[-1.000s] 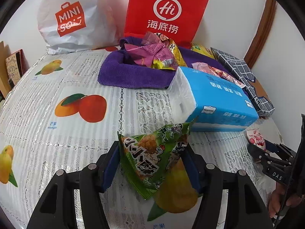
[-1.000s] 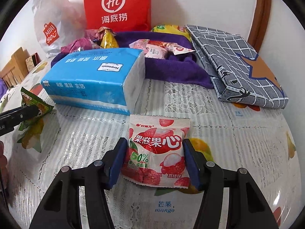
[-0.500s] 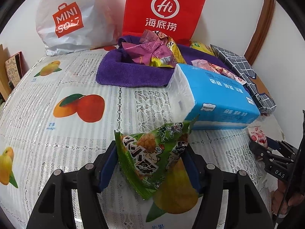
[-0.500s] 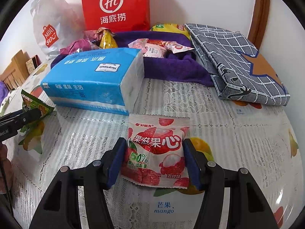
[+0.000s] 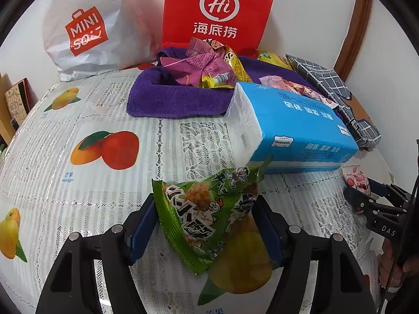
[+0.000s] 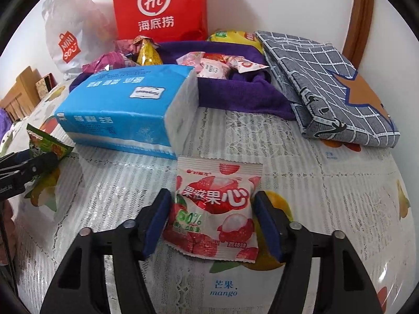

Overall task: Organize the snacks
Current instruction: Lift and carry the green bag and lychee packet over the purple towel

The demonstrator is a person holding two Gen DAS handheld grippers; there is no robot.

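Behind the snacks – red "Hi" bag (image 5: 217, 13), white "MINISO" bag (image 5: 86, 28), "mango" tablecloth (image 6: 288, 141).

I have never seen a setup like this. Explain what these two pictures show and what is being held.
There is no robot: a person holds one two-finger tool in each hand, each with a camera looking along its fingers. In the left camera's picture, the left hand-held gripper clamps a green snack packet. In the right camera's picture, the right hand-held gripper clamps a pink lychee candy packet. On the mango-print tablecloth lie a blue tissue pack, a purple towel heaped with snacks, and a folded checked cloth. A red Haidilao bag and a white Miniso bag stand behind.
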